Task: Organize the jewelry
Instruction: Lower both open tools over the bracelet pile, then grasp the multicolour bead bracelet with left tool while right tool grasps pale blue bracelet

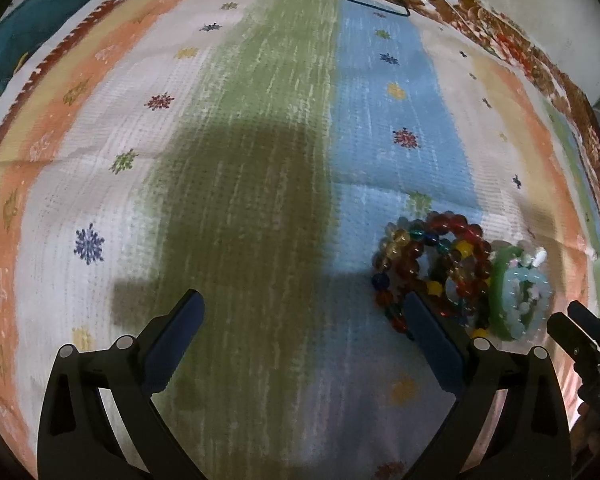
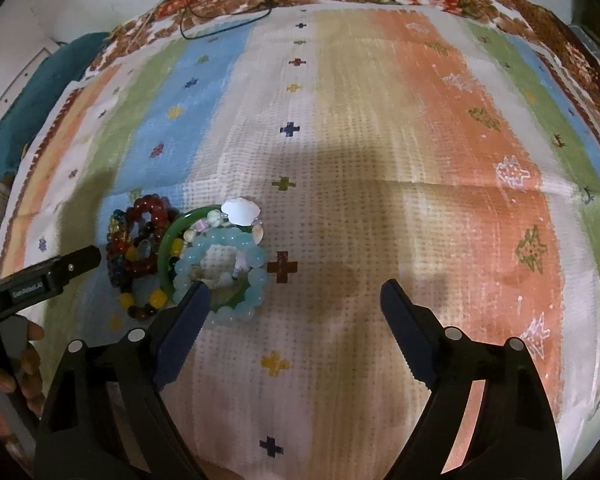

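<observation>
Glossy bead bracelets [image 2: 140, 240], smooth green bangle [image 2: 166, 246], perhaps jade, woven striped cloth [image 2: 380, 160]

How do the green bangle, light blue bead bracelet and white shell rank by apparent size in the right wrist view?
1. Green bangle and light blue bead bracelet: alike, overlapping, unranked.
2. White shell: clearly smallest.

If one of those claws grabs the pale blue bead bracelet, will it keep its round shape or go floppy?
The pale blue bead bracelet is probably strung, so it would likely sag rather than stay round. Its glossy round beads may slip between the fingers. It overlaps the green bangle, so lifting it could drag that along.
</observation>
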A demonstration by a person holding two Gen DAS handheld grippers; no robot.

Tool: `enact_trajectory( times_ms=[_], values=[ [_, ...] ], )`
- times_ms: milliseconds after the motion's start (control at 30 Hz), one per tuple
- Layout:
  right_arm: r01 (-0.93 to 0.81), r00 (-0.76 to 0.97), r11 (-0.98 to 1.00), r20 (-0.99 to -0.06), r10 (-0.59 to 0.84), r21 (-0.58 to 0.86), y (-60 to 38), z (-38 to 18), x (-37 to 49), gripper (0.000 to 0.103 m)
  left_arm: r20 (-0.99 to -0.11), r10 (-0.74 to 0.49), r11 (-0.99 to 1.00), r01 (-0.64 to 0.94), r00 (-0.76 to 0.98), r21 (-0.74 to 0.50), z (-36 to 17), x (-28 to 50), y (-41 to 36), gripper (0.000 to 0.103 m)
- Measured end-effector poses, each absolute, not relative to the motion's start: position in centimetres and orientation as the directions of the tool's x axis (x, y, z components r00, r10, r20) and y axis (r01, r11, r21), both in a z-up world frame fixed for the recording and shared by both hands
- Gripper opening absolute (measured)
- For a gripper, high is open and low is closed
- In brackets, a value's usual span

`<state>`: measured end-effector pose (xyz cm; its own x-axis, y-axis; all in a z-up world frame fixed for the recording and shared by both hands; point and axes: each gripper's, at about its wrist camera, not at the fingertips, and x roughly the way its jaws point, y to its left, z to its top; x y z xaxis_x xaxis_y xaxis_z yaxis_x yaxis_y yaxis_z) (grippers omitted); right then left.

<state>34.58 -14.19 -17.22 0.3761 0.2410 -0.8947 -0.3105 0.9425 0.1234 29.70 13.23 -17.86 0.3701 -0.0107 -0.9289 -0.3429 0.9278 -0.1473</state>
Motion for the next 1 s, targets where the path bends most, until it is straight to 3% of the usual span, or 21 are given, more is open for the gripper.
enact_trajectory(
  times_ms=[67,167,267,467,567,600,733,900,1000],
  values=[
    [-0.309,0.373,0.943,-0.897,0.238,0.121,-14.0,-17.5,34.8,0.086,-0.927,0.001,0.932,-0.335,0.374,-0.135,-18.0,29.9,13.1,0.097],
    [-0.307,0.36,0.943,-0.901,0.243,0.132,-14.0,-17.9,35.1,0.074,-0.926,0.026,0.942,-0.32,0.377,-0.104,-18.2,30.3,12.7,0.097],
    [-0.303,0.358,0.943,-0.901,0.245,0.137,-13.9,-18.2,35.4,0.071,-0.927,0.057,0.95,-0.305,0.37,-0.063,-18.5,30.6,12.3,0.097],
    [-0.307,0.348,0.939,-0.9,0.263,0.155,-13.8,-18.2,35.7,0.046,-0.926,0.067,0.956,-0.288,0.37,-0.046,-18.7,30.8,12.0,0.096],
    [-0.309,0.346,0.939,-0.903,0.256,0.148,-13.8,-18.3,35.7,0.022,-0.922,0.084,0.962,-0.271,0.378,-0.024,-18.6,30.7,11.9,0.082],
    [-0.311,0.341,0.938,-0.904,0.26,0.152,-13.9,-18.5,35.7,0.019,-0.922,0.094,0.963,-0.268,0.377,-0.012,-18.6,30.6,11.9,0.077],
    [-0.313,0.336,0.936,-0.904,0.266,0.16,-14.0,-18.8,35.8,0.012,-0.915,0.103,0.971,-0.238,0.389,0.008,-18.5,30.5,11.8,0.063],
    [-0.329,0.336,0.931,-0.903,0.269,0.155,-14.0,-18.8,35.8,0.012,-0.91,0.109,0.977,-0.212,0.401,0.023,-18.3,30.5,11.5,0.013],
    [-0.331,0.338,0.932,-0.903,0.265,0.149,-14.0,-18.6,35.7,0.012,-0.909,0.118,0.98,-0.194,0.4,0.041,-18.1,30.6,11.2,0.01]
  ],
)
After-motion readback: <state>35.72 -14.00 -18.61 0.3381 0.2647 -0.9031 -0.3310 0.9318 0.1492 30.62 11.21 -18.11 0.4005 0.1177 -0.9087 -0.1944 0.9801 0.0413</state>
